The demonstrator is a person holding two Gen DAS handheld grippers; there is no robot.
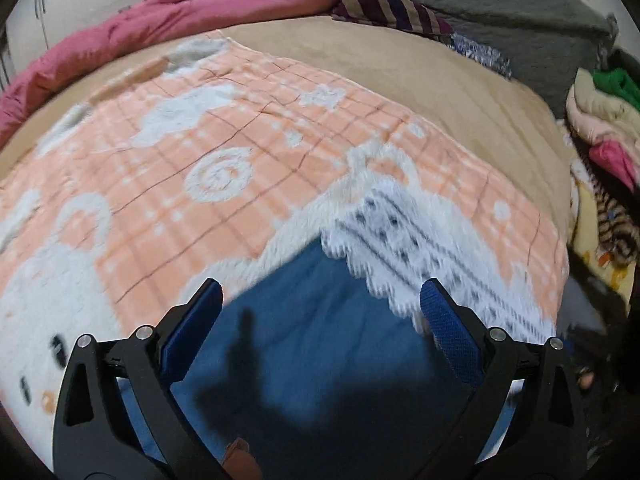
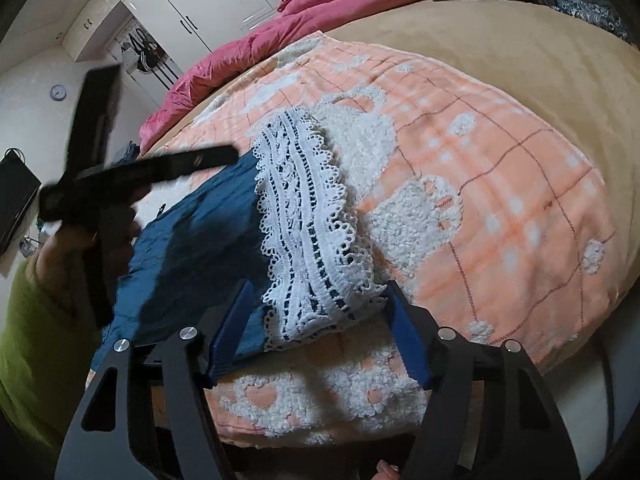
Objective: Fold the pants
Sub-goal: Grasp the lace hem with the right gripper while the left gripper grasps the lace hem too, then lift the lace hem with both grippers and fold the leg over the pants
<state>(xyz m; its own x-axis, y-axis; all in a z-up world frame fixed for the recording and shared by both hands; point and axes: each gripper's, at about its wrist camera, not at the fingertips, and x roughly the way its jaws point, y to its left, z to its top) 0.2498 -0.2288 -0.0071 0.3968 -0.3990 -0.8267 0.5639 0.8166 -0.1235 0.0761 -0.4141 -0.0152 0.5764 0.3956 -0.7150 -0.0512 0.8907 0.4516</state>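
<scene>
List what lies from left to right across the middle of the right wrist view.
Green sleeve → left gripper, held up in the hand → blue pants → white lace hem → peach and white blanket → tan bedsheet.

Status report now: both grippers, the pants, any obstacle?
Left gripper open above blue pants. Right gripper open around lace hem, not gripping. No obstacle.

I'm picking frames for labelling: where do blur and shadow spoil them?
Left wrist view: lace and blanket smear; a shadow darkens the pants. Right wrist view: lace sharp, left gripper smeared, shadow on the pants.
</scene>
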